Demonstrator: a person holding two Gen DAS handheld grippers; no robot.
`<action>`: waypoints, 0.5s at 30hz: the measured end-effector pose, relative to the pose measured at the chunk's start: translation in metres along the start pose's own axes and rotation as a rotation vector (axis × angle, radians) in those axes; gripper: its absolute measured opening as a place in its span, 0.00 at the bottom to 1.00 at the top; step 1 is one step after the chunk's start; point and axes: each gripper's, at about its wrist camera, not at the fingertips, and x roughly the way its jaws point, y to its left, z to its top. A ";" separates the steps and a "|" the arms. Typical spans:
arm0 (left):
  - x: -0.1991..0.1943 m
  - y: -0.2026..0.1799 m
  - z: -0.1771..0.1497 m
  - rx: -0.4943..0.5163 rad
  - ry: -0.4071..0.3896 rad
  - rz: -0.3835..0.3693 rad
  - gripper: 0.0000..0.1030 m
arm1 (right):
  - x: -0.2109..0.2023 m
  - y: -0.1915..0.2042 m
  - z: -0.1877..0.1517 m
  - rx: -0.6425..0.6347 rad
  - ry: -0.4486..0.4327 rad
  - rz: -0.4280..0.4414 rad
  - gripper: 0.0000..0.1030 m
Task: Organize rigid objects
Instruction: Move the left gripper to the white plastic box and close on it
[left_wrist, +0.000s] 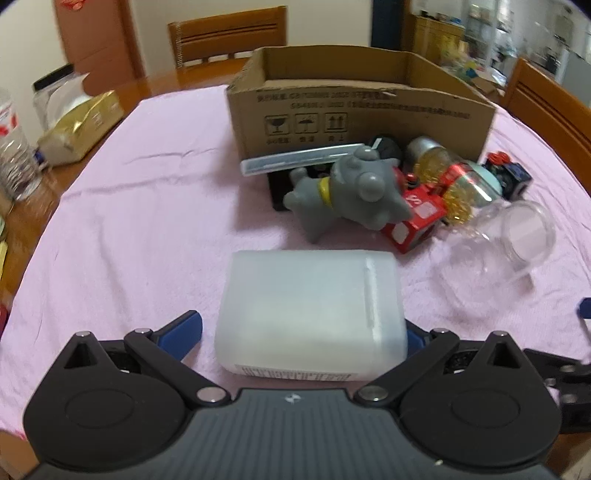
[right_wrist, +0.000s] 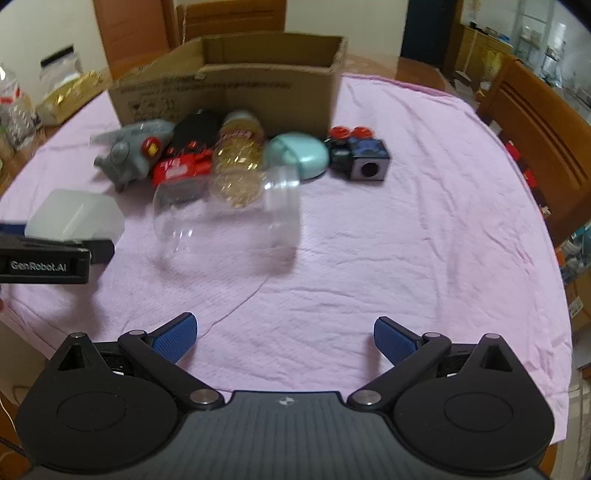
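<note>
A translucent white plastic box (left_wrist: 310, 314) lies on the pink cloth between the fingers of my left gripper (left_wrist: 301, 325). The jaws are spread wide, with a small gap at the left pad (left_wrist: 184, 328). From the right wrist view this box (right_wrist: 74, 218) and left gripper (right_wrist: 55, 254) sit at the far left. My right gripper (right_wrist: 284, 328) is open over bare cloth. An open cardboard box (left_wrist: 362, 110) (right_wrist: 229, 96) stands behind a pile: grey toy animal (left_wrist: 351, 188), red carton (left_wrist: 413, 218), gold-filled jar (left_wrist: 439, 162), teal case (right_wrist: 299, 155), dark cube (right_wrist: 365, 158). A clear jar (right_wrist: 225, 218) lies on its side.
The pink cloth (right_wrist: 406, 221) covers a wooden table. A gold bag (left_wrist: 81, 125) and a plastic bottle (left_wrist: 14, 147) sit off the cloth at the left edge. Wooden chairs (left_wrist: 229, 33) (right_wrist: 539, 129) stand at the back and right.
</note>
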 end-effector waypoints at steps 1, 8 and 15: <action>-0.001 0.001 0.000 0.006 0.000 -0.012 0.99 | 0.003 0.002 0.000 -0.004 0.011 -0.004 1.00; -0.004 0.003 0.006 -0.004 0.009 -0.060 0.98 | 0.006 0.007 -0.003 -0.027 -0.037 0.004 1.00; -0.002 0.008 0.014 -0.008 0.022 -0.108 0.80 | 0.005 0.009 -0.007 -0.016 -0.066 -0.005 1.00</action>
